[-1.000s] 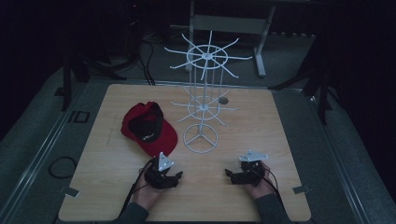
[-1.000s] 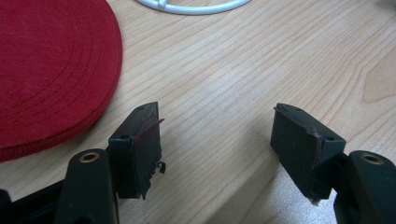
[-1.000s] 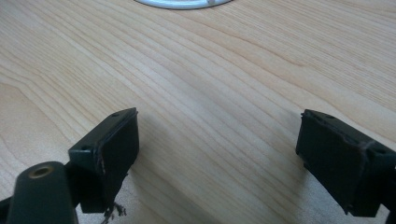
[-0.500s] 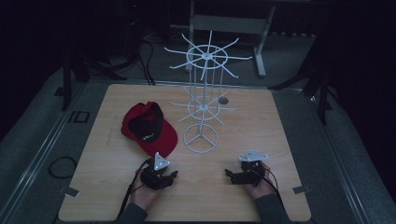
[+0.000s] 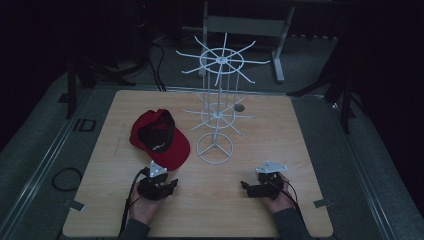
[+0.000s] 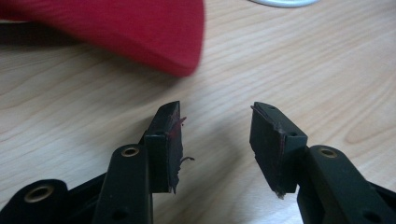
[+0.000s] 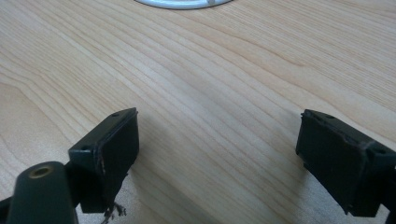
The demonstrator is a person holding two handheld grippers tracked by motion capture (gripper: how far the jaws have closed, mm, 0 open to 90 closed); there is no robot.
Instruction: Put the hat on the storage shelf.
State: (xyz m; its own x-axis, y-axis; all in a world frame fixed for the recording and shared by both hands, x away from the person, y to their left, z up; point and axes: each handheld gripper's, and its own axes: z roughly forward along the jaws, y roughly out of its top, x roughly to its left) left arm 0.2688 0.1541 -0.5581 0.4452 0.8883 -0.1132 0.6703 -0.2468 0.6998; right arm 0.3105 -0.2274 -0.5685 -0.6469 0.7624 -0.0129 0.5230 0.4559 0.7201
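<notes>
Cap [image 5: 160,138]: red with a black inside, lying upside down on the left half of the wooden table [image 5: 300,130], brim pointing toward the person; in the left gripper view its red brim [image 6: 140,32] is showing blurred just ahead of the jaws, apart from them.
Left gripper [image 5: 167,186]: hovering just short of the brim, jaws partly apart and having just been closing, nothing lying between them, only bare wood.
Right gripper [image 5: 246,187]: sitting low over the table near the front edge, jaws standing wide, gripping nothing.
Rack [image 5: 216,107]: white wire stand rising mid-table, its ring base [image 5: 215,148] lying just right of the cap.
Open room: bare wood stretching between both grippers and across the right half.
Edges: front edge running close under both hands; cap lying well inside the left edge.
</notes>
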